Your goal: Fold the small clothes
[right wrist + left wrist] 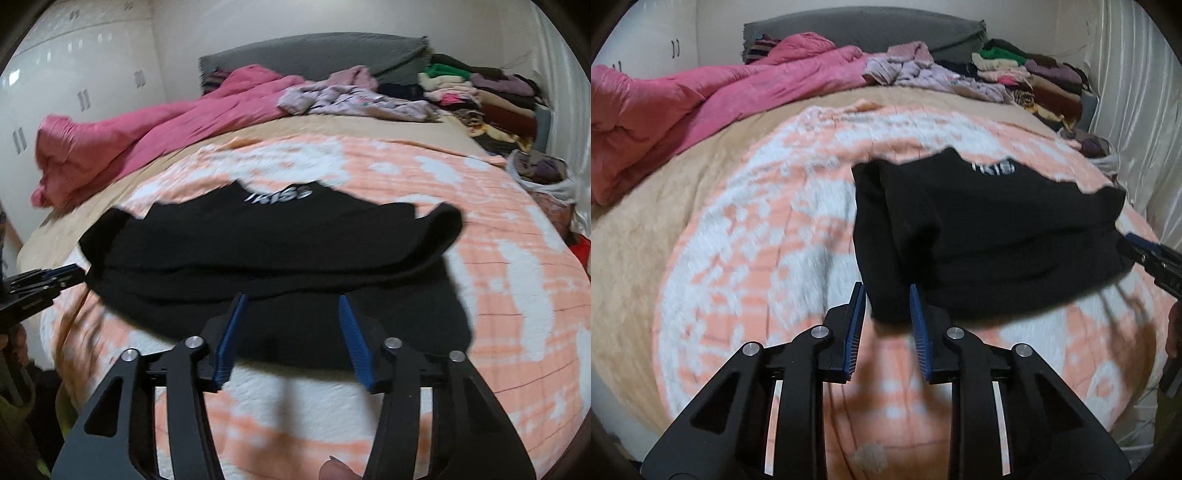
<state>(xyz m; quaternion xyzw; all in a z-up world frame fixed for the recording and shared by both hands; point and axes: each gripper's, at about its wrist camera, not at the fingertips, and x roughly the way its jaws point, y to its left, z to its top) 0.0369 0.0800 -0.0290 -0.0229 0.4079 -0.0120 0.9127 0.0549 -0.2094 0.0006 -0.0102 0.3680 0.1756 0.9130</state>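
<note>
While both tongs, left (886, 308) and right (291, 314), gape empty at the near edge of the black T-shirt (990, 236) on the peach-and-white blanket (757, 258), its loose layers may slip apart.

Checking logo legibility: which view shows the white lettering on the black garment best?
Right wrist view: the white lettering faces the camera near mid-frame on the black garment, though blurred. Left wrist view shows it smaller, oblique and harder to read.

Black hand-held gripper (886, 290), seemingly ribbed blue pads (857, 317)
</note>
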